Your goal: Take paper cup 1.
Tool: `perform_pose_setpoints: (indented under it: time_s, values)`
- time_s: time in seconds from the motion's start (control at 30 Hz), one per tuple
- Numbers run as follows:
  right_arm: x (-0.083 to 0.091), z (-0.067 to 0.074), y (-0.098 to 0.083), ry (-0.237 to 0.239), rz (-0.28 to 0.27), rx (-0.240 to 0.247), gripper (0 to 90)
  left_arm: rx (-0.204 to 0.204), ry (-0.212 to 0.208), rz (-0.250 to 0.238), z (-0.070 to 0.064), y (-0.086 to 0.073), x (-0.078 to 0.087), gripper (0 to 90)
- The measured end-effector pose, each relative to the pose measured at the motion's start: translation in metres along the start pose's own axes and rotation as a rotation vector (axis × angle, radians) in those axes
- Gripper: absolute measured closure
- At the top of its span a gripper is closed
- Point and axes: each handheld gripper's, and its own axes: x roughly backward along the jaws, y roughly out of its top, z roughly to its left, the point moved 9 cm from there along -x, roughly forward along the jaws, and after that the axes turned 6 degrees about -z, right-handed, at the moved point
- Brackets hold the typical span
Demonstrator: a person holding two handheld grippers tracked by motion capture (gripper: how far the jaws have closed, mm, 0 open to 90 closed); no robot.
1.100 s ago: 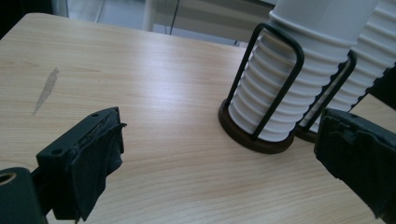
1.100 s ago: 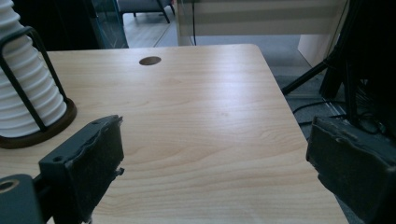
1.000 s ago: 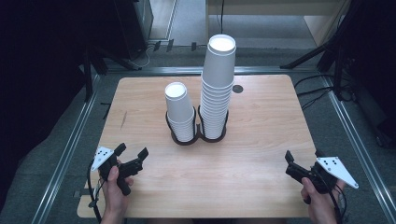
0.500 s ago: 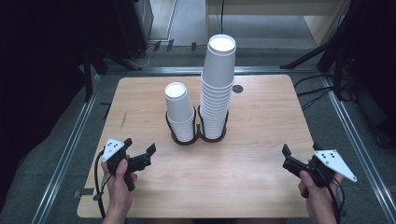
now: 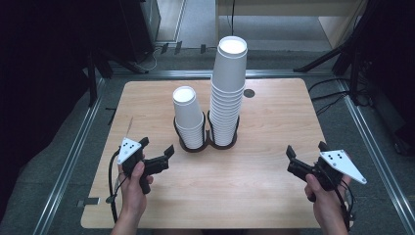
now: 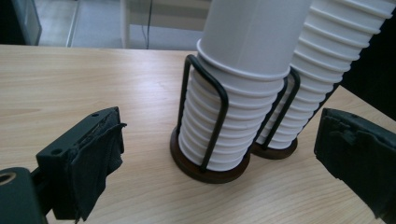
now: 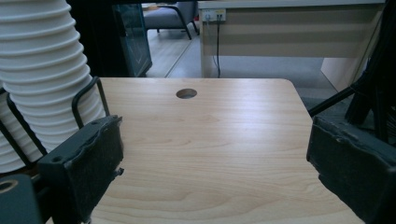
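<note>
Nothing was picked up yet, by the look of it. Your left claw [image 5: 166, 155] hung at the desk's [image 5: 274, 127] seven o'clock, jaws apart, aimed at the short cup stack [image 5: 188, 117] in its black wire holder [image 6: 208, 116] near centre. The tall cup stack [image 5: 228, 88] stood touching it at three o'clock. Your right claw [image 5: 292, 159] waited at five o'clock, jaws wide, well apart from both. The whole grasp remained to be done.
</note>
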Motion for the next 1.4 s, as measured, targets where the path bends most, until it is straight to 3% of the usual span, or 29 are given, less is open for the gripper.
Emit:
perform_pose_setpoints:
  time_s: [0.03,0.3,0.47,1.1,1.4]
  values:
    - [-0.001,0.005,0.003,0.008,-0.003,-0.002,3.7,-0.001,-0.025,-0.009,-0.006,0.001,-0.002,1.5]
    - [-0.006,0.021,0.012,0.040,-0.008,0.007,3.7,-0.022,-0.076,-0.009,-0.028,0.005,-0.010,1.4]
    - [-0.008,0.029,0.021,0.059,-0.017,0.011,2.8,-0.044,-0.120,0.023,-0.049,0.007,-0.018,1.4]
    - [-0.013,0.057,0.045,0.136,-0.021,0.016,0.0,-0.089,-0.168,0.012,-0.091,0.013,-0.041,1.4]
    - [-0.018,0.070,0.060,0.142,-0.032,0.030,0.0,-0.106,-0.171,0.002,-0.105,0.018,-0.052,1.4]
